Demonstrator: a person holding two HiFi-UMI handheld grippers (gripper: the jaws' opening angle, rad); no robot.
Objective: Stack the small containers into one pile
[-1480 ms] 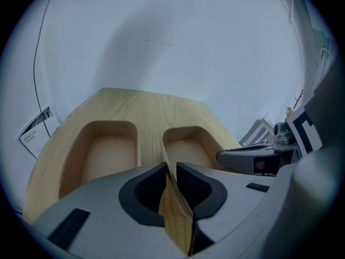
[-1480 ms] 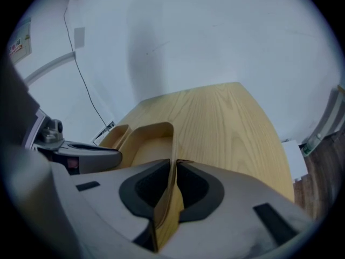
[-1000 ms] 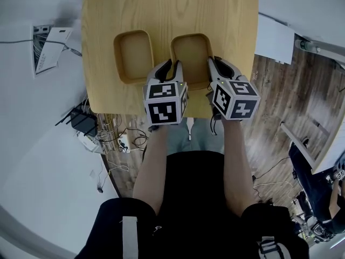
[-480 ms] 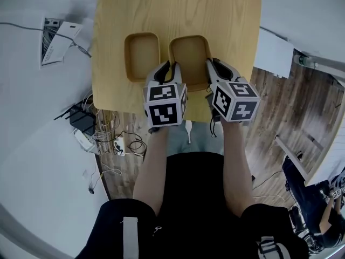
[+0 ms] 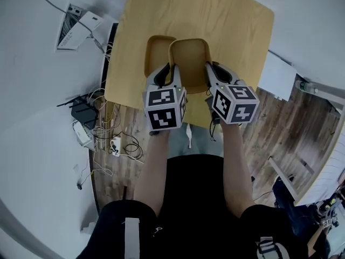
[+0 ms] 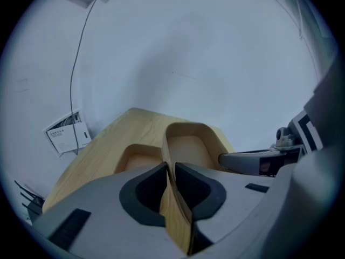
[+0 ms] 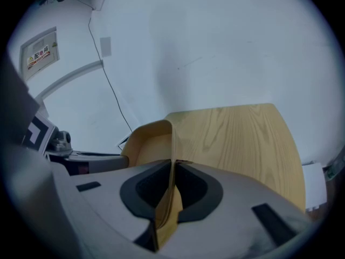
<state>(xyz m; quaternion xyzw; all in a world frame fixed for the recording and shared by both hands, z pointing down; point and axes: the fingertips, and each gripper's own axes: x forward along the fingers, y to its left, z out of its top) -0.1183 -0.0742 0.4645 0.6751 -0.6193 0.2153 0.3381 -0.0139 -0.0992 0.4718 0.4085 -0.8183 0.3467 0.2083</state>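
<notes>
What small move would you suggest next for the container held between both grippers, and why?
Probably carry the held container a little to the left, then lower it: the left gripper and right gripper each clamp a side wall, and it only partly overlaps the second container on the table.

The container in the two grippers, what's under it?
The other container shows beneath the held container, sticking out to its left on the table. Its right part is covered, so how far it reaches underneath can't be seen.
</notes>
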